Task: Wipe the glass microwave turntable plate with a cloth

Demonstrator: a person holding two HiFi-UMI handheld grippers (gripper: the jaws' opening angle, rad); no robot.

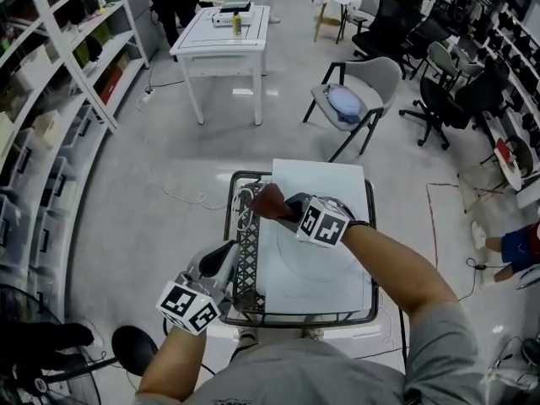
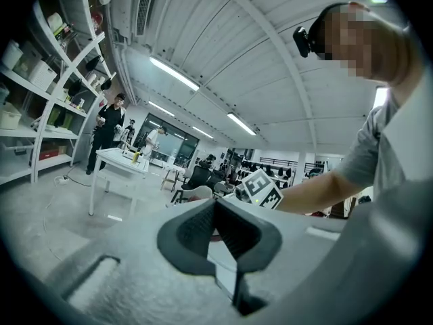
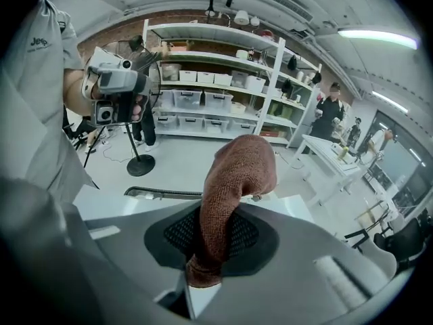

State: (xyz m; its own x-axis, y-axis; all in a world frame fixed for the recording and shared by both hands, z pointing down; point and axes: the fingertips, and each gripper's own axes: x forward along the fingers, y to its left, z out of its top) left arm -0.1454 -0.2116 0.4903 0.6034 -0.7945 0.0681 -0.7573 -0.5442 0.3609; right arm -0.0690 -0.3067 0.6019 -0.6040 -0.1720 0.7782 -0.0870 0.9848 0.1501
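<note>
A white flat top [image 1: 337,184] rests on a black wire cart [image 1: 304,317] right below me. On it I make out the faint round outline of the clear glass plate [image 1: 295,270]. My right gripper [image 1: 283,207] hovers over the top's far left part, shut on a rust-brown cloth [image 1: 268,201]. In the right gripper view the cloth [image 3: 237,175] sticks up from between the jaws of that gripper [image 3: 216,232] and flops over. My left gripper [image 1: 226,256] is by the cart's left lattice side, its jaws [image 2: 215,212] closed together with nothing in them.
A white table [image 1: 224,32] stands ahead, a grey chair [image 1: 354,99] to its right, and office chairs [image 1: 439,83] further right. White shelving [image 1: 59,99] lines the left wall. A black round stand base [image 1: 135,346] sits on the floor at my lower left. People stand at the back.
</note>
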